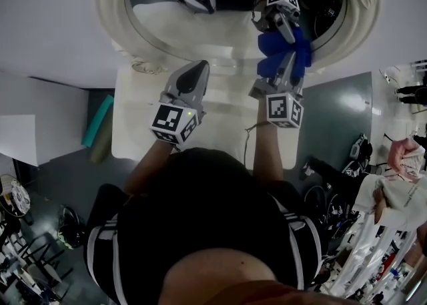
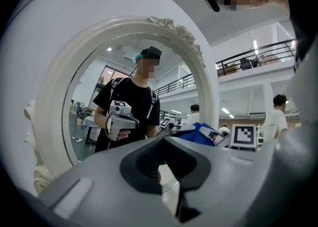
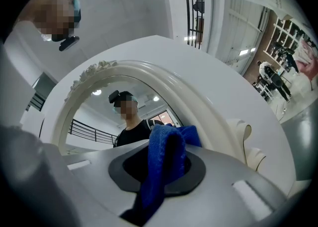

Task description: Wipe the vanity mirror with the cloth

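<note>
1. Left gripper (image 1: pixel 195 70) is seen low over the white table (image 1: pixel 143 130), just in front of the mirror's frame. Its jaws are pinched together with nothing caught between them, so it's basically idle and isn't needed for the wipe itself.
2. Vanity mirror (image 1: pixel 230 27) is stood upright at the back of the table, an oval glass in a chunky white ornate frame (image 1: pixel 110 10). Both grippers and the person can be made out reflected in it. No smears or streaks can be picked out on the glass.
3. Blue cloth (image 1: pixel 272 49) is bunched up and clamped in the right gripper (image 1: pixel 290 63), with a wad poking out past the jaw tips and a tail hanging below. It's held right up at the lower right part of the glass, near the frame's inner edge. Whether the cloth is actually pressed on the glass or just shy of it can't be told.
4. Step in hand, as judged: the wiping itself, or the very start of it, since the cloth is already gripped and brought to the mirror.
5. Next move, as judged: the wad should be kept flat on the glass and swept across towards the left and upper areas. Light pressure is called for so the mirror isn't tipped back, and the hard jaw tips should be kept off the glass.
</note>
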`<action>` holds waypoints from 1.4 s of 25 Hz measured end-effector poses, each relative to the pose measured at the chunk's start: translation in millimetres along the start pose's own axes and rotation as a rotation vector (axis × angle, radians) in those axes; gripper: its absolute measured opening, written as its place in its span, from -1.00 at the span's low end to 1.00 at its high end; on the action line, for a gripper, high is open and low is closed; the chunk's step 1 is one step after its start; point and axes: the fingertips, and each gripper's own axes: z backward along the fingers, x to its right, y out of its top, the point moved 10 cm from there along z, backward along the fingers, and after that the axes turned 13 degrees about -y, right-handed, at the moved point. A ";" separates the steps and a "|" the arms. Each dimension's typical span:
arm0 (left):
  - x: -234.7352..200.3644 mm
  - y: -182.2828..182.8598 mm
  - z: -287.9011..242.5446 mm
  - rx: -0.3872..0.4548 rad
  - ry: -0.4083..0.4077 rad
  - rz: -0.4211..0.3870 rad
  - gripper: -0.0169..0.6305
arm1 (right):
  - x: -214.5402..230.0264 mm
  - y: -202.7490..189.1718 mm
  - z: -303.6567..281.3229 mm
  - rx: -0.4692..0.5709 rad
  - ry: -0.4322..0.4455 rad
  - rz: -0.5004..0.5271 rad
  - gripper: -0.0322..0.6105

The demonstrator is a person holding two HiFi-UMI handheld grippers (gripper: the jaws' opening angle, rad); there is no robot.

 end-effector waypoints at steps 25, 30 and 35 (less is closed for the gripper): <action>6.0 1.2 7.1 0.034 -0.009 0.013 -0.92 | -24.7 71.5 -19.5 0.134 0.068 0.064 -0.77; 4.7 -0.2 9.8 0.038 -0.006 0.014 -0.92 | -34.9 82.0 -23.9 0.152 0.081 0.062 -0.77; 7.1 -0.8 15.6 0.041 -0.002 0.017 -0.92 | -46.7 97.0 -25.9 0.179 0.103 0.066 -0.77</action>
